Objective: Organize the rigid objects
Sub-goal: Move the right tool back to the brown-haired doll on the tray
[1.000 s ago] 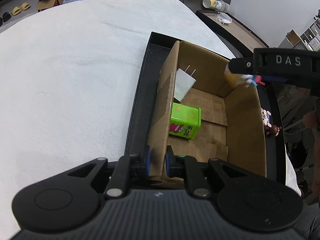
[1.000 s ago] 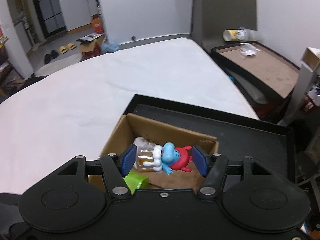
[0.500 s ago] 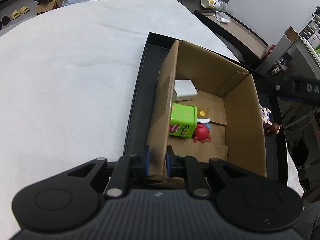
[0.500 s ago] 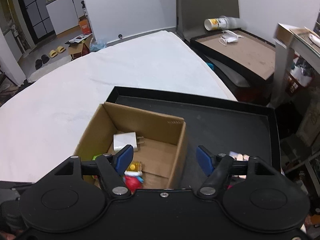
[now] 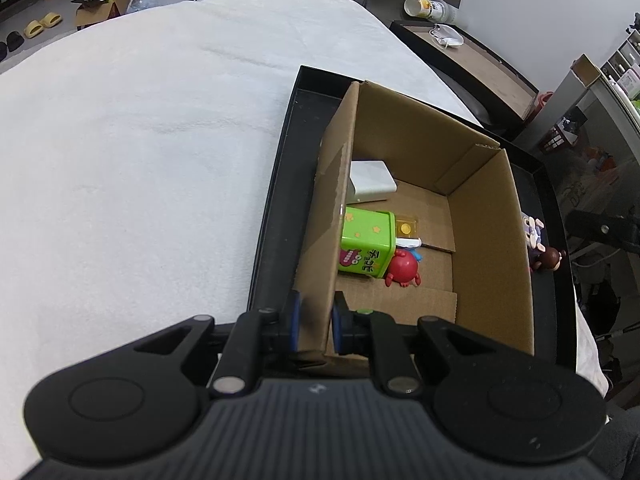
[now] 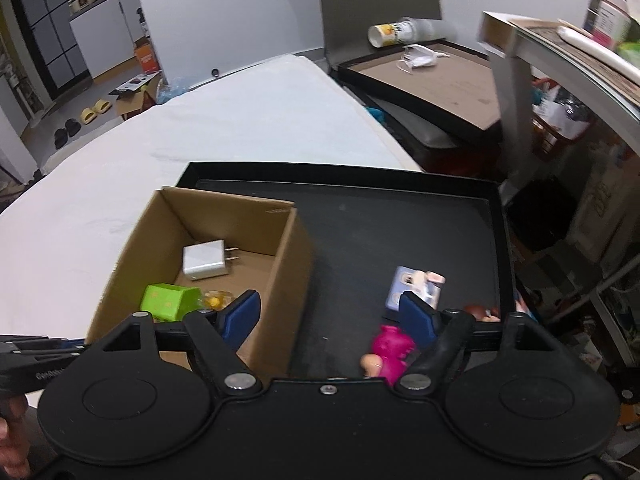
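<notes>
Right wrist view: my right tool (image 6: 330, 312) hangs spread and empty above the black tray (image 6: 400, 216). Nearest target is the pink figurine (image 6: 390, 350), judged light, hard, slippery; I would pinch its torso. My left tool (image 5: 314, 322) pinches the cardboard box (image 5: 492, 240) wall.

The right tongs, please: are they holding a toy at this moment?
No, the right tongs are open and empty above the black tray.

L gripper (image 5: 313, 326) jaws clamped on box wall; R gripper (image 6: 331, 314) jaws wide apart.
</notes>
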Tool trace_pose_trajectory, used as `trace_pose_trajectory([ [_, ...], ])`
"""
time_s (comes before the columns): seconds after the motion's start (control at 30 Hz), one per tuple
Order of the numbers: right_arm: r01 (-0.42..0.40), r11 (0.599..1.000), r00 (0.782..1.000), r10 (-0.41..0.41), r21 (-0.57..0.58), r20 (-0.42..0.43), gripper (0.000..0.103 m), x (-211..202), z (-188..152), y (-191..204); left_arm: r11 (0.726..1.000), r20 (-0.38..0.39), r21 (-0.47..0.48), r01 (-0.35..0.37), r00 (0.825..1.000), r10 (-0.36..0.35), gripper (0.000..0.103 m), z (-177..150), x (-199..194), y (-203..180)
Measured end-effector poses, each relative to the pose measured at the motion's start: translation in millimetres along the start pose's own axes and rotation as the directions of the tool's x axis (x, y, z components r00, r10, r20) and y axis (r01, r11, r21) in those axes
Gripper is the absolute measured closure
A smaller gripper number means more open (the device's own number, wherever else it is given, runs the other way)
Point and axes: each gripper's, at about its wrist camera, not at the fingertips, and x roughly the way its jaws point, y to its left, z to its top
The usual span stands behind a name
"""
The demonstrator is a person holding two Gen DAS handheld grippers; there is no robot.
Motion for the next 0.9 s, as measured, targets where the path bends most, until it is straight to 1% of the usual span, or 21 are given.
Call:
trace_pose_trajectory([
  [0.37,0.035,0.997,0.999,-0.034,0.071,-0.016,0.025,0.1,-14.9,-46.4,1.0,-0.001,0.003,-0.014,1.0,0.014,0.089,0.5,1.5,-1.5],
  [0.77,0.064,0.99,0.998,-0.064,0.125,-0.004,0.026,7.0,-25.1,-88.0,1.0,-0.01,0.006,-0.03,1.0,0.03,0.089,1.3,3.6,-5.3],
  [0.8,0.062,0.99,0.998,-0.062,0.128,-0.004,0.029,9.4,-25.8,-91.3,1.0,-0.011,0.0,-0.029,1.0,0.029,0.089,1.5,3.8,-4.9],
  [0.83,0.058,0.99,0.998,-0.057,0.131,-0.007,0.038,12.1,-26.5,-94.2,1.0,-0.012,-0.001,-0.029,1.0,0.029,0.089,1.5,4.1,-4.7],
  [0.9,0.054,0.99,0.999,-0.054,0.133,-0.01,0.044,18.1,-28.8,-99.0,0.999,-0.014,0.0,-0.033,0.999,0.033,0.089,1.6,4.8,-5.1],
])
